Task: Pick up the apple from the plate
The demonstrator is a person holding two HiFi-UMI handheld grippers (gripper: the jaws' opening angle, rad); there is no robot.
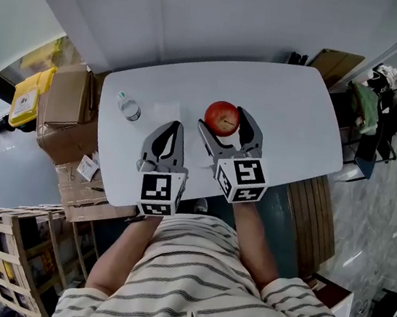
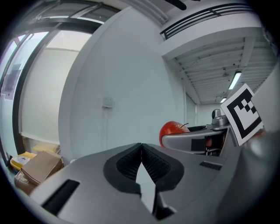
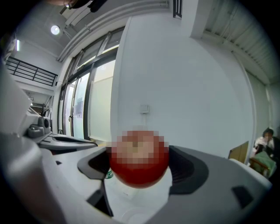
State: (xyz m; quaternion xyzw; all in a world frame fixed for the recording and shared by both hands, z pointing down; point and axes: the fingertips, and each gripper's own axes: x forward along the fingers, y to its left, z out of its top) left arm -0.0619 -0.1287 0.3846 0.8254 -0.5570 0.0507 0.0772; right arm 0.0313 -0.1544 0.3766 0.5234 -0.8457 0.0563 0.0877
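The right gripper (image 1: 223, 123) pinches the red apple (image 1: 221, 116) between its two jaws, over the white desk (image 1: 286, 108). The left gripper (image 1: 174, 127), just beside it, has its jaws pressed together on nothing.

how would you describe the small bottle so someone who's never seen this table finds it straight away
Start at the white table and go toward its left end in the head view, past the left gripper. The small clear bottle stands there alone and untouched, unlike the red apple, which sits between the jaws of the right gripper.
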